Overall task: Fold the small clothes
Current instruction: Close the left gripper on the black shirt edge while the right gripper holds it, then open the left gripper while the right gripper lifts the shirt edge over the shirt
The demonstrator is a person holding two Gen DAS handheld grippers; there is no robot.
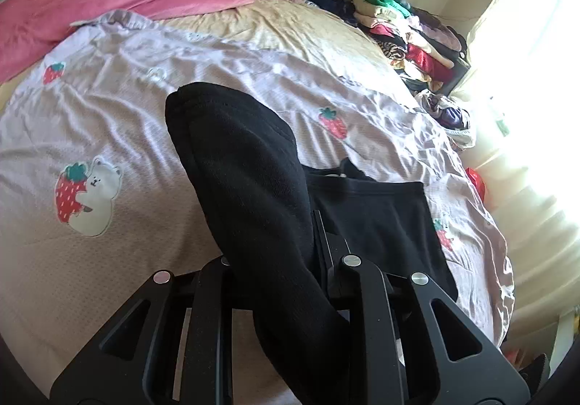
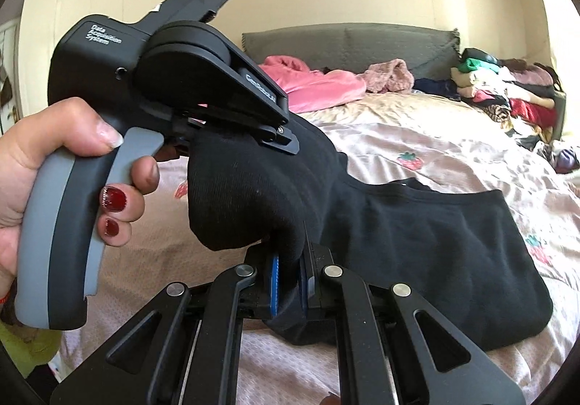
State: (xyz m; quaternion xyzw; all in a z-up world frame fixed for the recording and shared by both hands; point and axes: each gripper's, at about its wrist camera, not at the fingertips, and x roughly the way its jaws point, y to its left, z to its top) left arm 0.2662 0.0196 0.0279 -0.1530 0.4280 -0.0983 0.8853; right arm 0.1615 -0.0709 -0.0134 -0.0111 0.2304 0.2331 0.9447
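Grippers both clench the black knit garment (image 2: 417, 223): left gripper (image 2: 286, 144) and right gripper (image 2: 290, 281) lift one edge off our bed's strawberry-print quilt (image 1: 145, 107), for folding.

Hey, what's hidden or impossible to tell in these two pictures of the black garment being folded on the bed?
- Left wrist view: the left gripper fingertips are buried under the black knit garment, so the pads don't show.
- Right wrist view: the right gripper pads are mostly wrapped in cloth; only blue edges show.
- Both views: the garment's type is unclear, since it is bunched and cut off by the bottom edge.
- Left wrist view: the window is blown out by glare.
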